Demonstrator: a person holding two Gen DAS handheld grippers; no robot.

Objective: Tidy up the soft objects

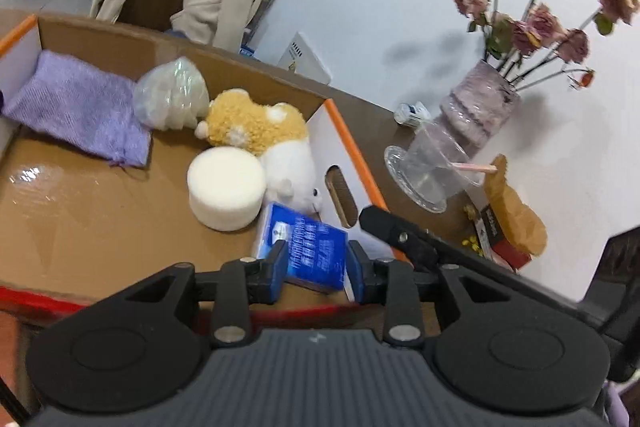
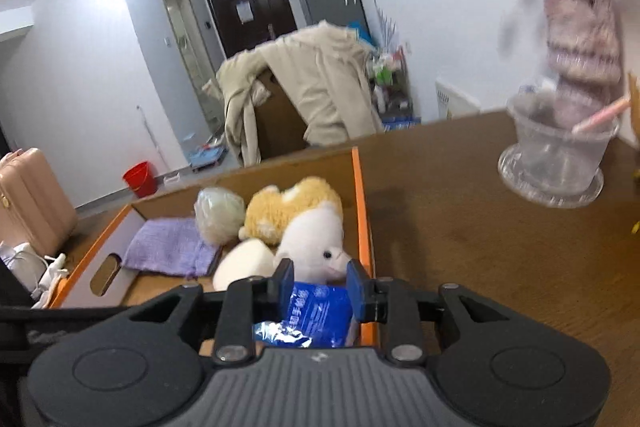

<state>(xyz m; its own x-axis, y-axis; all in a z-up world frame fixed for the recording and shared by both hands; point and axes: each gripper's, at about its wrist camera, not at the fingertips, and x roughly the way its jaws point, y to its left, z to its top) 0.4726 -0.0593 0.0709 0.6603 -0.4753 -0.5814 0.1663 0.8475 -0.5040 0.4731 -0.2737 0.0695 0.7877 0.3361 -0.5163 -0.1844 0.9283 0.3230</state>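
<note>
Cardboard box (image 1: 100, 211): brown inside, orange rim, white outer wall. Knit cloth (image 1: 76, 107) at far left: lilac w/ ribbed weave. Bagged item (image 1: 172, 93): pale white-green under clear plastic. Plush toy (image 1: 260, 135): tan-yellow fuzzy back w/ white patches, white belly & head, black eye. Round sponge (image 1: 226, 183): cream. Tissue pack (image 1: 312, 247) nearest: blue w/ white print. Table (image 2: 480, 227): dark brown wood grain. Vase (image 1: 480, 103) at right: mauve-pink, dried roses (image 1: 540, 27) dusty pink. Hand-held gripper pads (image 1: 280, 267): blue, body black.
</note>
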